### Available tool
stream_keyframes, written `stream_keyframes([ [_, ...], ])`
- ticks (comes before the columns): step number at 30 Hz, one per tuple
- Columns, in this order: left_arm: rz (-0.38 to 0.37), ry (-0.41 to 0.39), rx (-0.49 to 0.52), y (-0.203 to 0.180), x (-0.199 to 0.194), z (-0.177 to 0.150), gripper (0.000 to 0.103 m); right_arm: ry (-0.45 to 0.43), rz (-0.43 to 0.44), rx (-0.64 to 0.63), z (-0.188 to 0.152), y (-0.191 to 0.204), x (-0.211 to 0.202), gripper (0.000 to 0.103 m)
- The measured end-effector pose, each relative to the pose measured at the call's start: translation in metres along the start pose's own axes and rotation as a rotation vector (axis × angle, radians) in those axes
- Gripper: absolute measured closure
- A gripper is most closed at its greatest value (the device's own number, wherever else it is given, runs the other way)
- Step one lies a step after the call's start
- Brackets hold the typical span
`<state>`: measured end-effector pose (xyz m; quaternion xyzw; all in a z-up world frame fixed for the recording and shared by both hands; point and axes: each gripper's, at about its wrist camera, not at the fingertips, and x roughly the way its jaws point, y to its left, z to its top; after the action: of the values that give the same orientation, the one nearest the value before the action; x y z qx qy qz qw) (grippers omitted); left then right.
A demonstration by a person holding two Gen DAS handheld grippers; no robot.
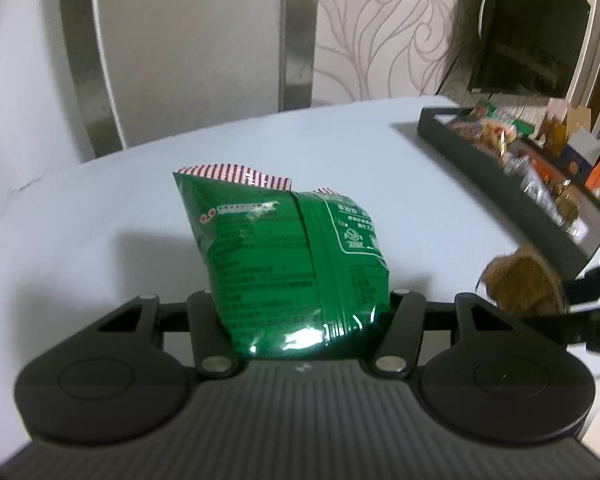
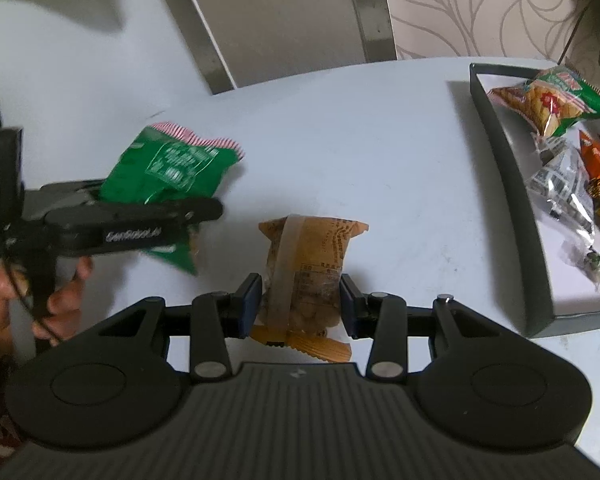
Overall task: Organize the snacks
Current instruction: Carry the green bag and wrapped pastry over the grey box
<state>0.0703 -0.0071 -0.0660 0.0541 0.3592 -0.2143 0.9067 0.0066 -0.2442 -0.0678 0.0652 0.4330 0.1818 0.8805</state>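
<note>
My left gripper is shut on a green snack bag with a red-and-white striped top edge, held above the white table. The same bag and the left gripper show at the left of the right wrist view. My right gripper is shut on a tan snack packet, which stands between its blue pads. That packet also shows at the right edge of the left wrist view. A dark tray at the right holds several snack packs.
The tray lies along the table's right side. A chair back stands behind the table's far edge. A dark screen hangs on the patterned wall at the far right. A hand holds the left gripper's handle.
</note>
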Motion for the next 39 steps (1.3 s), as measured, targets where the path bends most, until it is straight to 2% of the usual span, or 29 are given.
stream_keyframes([
  [7, -0.050, -0.038, 0.021, -0.042, 0.000, 0.028, 0.045, -0.071, -0.014, 0.043, 0.003, -0.034, -0.036, 0.056],
  [12, -0.087, -0.055, 0.040, -0.069, 0.001, 0.041, 0.045, -0.144, -0.076, 0.091, 0.010, -0.071, -0.065, 0.056],
  [17, -0.084, -0.054, 0.048, -0.084, 0.007, 0.049, 0.044, -0.180, -0.134, 0.147, 0.016, -0.111, -0.080, 0.056],
  [23, -0.069, -0.056, 0.042, -0.091, 0.009, 0.053, 0.044, -0.185, -0.167, 0.187, 0.012, -0.141, -0.087, 0.057],
  [32, 0.020, -0.063, 0.088, -0.111, 0.015, 0.058, 0.044, -0.170, -0.197, 0.151, 0.009, -0.148, -0.083, 0.057],
  [39, 0.022, -0.068, 0.111, -0.126, 0.017, 0.062, 0.043, -0.147, -0.235, 0.150, 0.012, -0.163, -0.072, 0.056],
])
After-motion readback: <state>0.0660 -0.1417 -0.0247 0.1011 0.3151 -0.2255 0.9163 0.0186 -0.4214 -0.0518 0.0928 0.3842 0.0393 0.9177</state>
